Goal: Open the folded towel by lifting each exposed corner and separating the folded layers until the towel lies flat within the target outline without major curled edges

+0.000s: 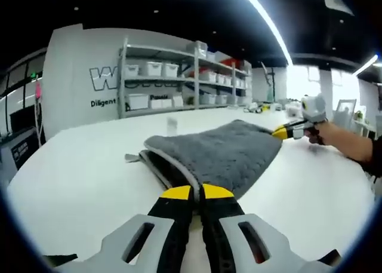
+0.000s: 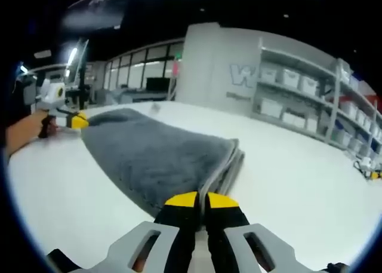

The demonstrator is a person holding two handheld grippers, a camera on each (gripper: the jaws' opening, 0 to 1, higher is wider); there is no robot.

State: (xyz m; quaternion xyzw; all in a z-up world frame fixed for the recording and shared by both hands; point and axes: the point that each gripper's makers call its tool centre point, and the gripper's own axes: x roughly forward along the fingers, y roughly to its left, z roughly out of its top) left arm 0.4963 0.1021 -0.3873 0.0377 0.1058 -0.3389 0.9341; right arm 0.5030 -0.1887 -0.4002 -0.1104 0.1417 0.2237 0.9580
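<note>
Here, the left gripper (image 1: pixel 197 192) pinches the near edge of the grey plush folded towel (image 1: pixel 219 153) lying on the white round-edged table (image 1: pixel 77 177) (shelving with white bins stands behind), while the right gripper (image 2: pixel 200 199) likewise clamps the towel's opposite edge, its yellow-tipped jaws closed on the cloth.

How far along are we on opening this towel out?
Early. Done: both tongs are shut on opposite corners of the grey towel, left tongs near, right tongs on the far corner. In hand: the grip on those corners. Left: the layers are stacked at the folded edge, so unfolding and flattening remain. I can't make out a target outline.
</note>
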